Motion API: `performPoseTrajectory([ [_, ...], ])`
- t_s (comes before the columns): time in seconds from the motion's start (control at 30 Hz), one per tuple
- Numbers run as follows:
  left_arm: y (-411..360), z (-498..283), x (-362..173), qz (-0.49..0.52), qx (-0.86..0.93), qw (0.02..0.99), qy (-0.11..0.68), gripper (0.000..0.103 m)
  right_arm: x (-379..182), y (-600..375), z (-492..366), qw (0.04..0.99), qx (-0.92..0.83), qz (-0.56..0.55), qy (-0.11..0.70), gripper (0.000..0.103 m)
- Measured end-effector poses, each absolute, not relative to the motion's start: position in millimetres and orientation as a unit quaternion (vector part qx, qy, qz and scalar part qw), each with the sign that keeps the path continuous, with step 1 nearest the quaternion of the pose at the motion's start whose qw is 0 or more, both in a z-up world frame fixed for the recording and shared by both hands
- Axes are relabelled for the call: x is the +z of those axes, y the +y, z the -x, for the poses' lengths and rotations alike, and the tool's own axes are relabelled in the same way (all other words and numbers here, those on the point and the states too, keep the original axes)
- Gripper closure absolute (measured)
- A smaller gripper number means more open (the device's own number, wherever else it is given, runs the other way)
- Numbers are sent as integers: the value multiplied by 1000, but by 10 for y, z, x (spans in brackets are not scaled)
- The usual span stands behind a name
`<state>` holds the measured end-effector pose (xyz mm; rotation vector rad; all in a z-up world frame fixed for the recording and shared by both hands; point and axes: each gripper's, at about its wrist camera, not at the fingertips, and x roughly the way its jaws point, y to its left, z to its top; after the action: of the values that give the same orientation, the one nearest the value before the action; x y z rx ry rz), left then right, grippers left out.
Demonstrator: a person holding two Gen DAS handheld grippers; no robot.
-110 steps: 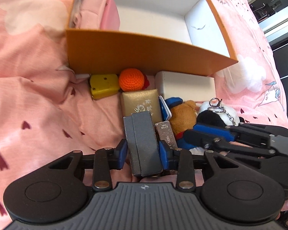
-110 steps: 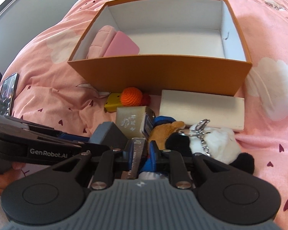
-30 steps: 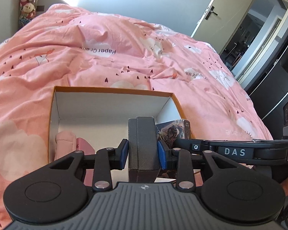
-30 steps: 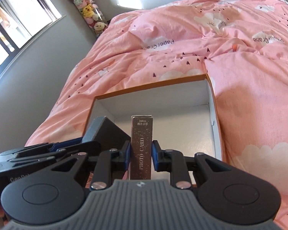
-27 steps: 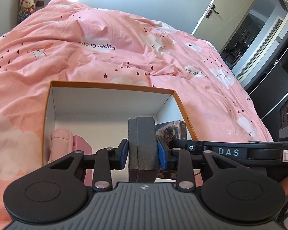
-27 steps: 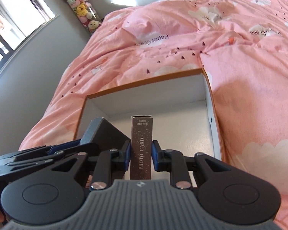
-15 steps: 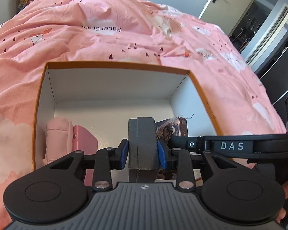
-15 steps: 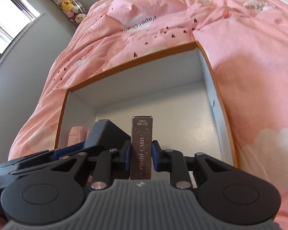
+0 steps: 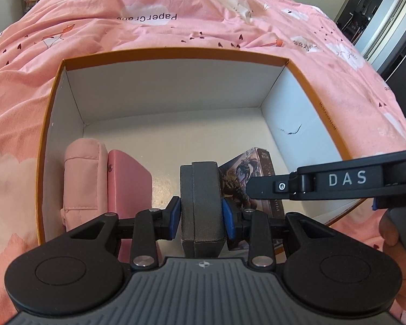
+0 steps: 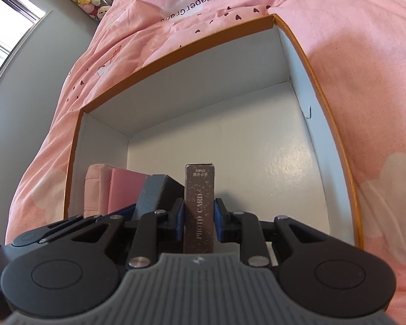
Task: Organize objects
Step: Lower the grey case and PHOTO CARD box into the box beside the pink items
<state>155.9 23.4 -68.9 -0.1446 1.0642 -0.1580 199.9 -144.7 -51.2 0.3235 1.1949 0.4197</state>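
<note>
My left gripper [image 9: 201,214] is shut on a dark grey box [image 9: 200,189] and holds it upright over the near part of the orange box [image 9: 176,52] with a white inside. My right gripper [image 10: 199,218] is shut on a brown photo card box [image 10: 199,197], upright, just right of the grey box [image 10: 159,192]. The card box's picture side shows in the left wrist view [image 9: 246,176]. A pink pouch [image 9: 84,178] and a pink case [image 9: 130,184] stand at the box's left wall.
The orange box lies on a bed with a pink patterned duvet [image 9: 149,19]. The box's white floor [image 9: 176,138] is bare in the middle and far part. A dark doorway and furniture [image 9: 387,13] are at the far right.
Both grippers have moved forward and down with their loads, from the pile before the box to over and into the orange box. The box now fills both views.
</note>
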Motion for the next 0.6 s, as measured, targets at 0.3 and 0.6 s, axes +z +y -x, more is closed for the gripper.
performPoseTrajectory([
  [0.3,291,-1513,-776,49,-63,856,510,48,-581,-1309,-2027,789,199,-137,565,79],
  [0.6,361,-1351,-495,38,-92,870,482,41,-638,-1244,-2057,784,198,-131,574,79],
])
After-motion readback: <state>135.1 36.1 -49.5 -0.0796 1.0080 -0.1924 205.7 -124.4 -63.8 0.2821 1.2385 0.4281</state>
